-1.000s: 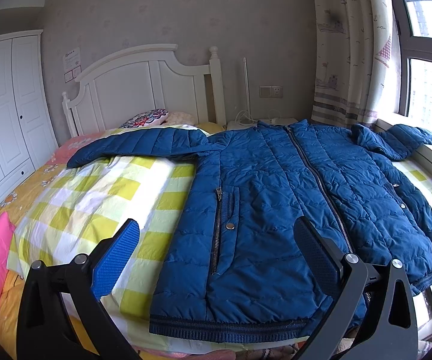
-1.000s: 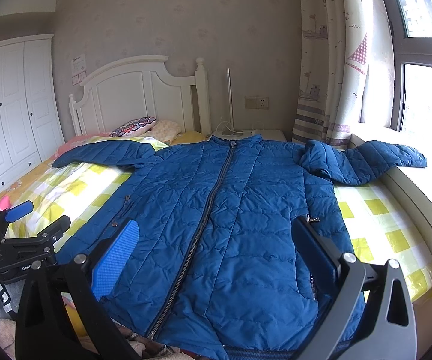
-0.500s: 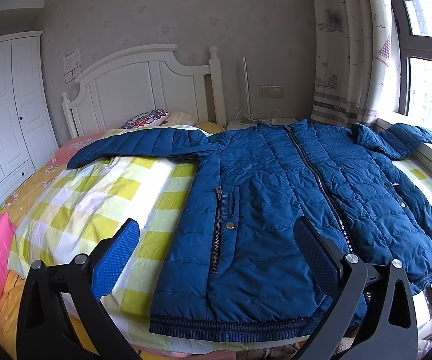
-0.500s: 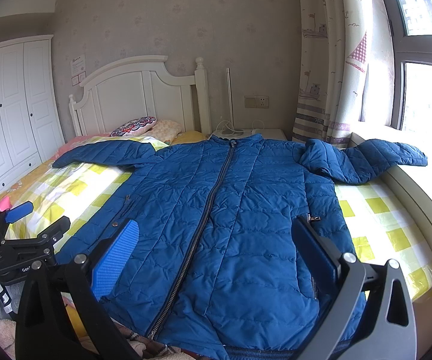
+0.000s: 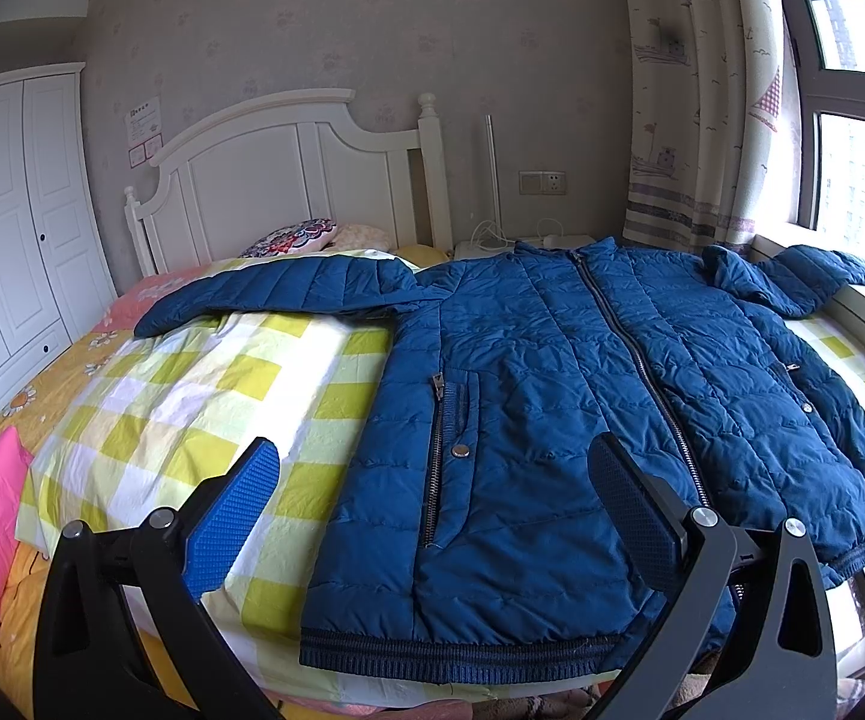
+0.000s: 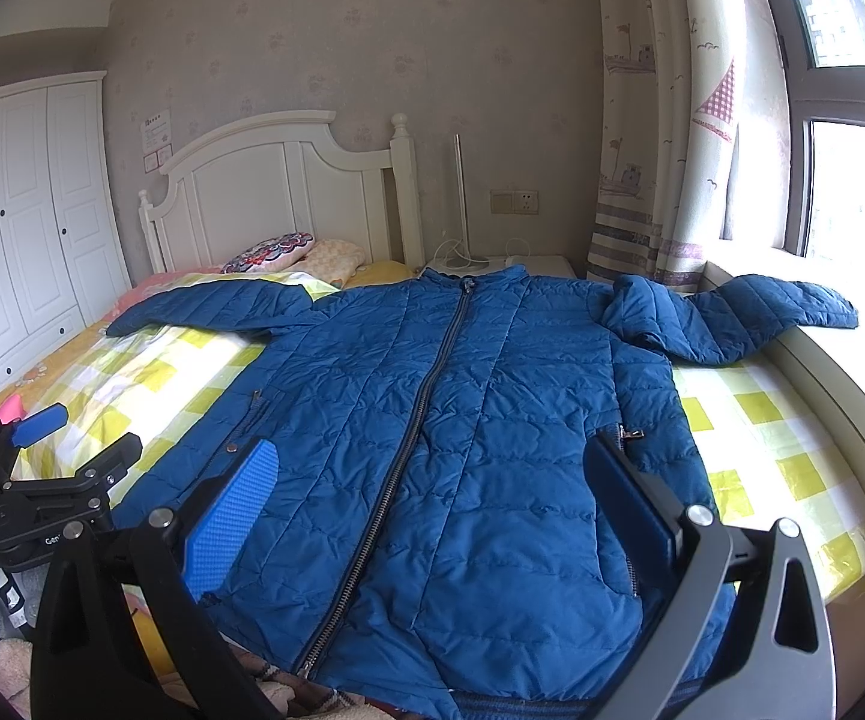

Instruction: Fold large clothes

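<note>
While nothing's grabbed yet, rundown from left to right:
Wardrobe: white panelled wardrobe [image 5: 6, 228] at 9 o'clock.
Left gripper: black two-finger left gripper with blue pads [image 5: 432, 516], fingers spread wide, holding nothing, hovering over the hem.
Jacket: big blue quilted puffer jacket [image 5: 552, 420] lying flat, zipped, on the yellow-and-white checked bedsheet [image 5: 192, 396]; sleeves out toward 10 and 2 o'clock.
Right gripper: matching black right gripper [image 6: 426, 510], also wide apart, empty.
Curtain: patterned cream curtain [image 6: 660, 120] at 1 o'clock.
</note>
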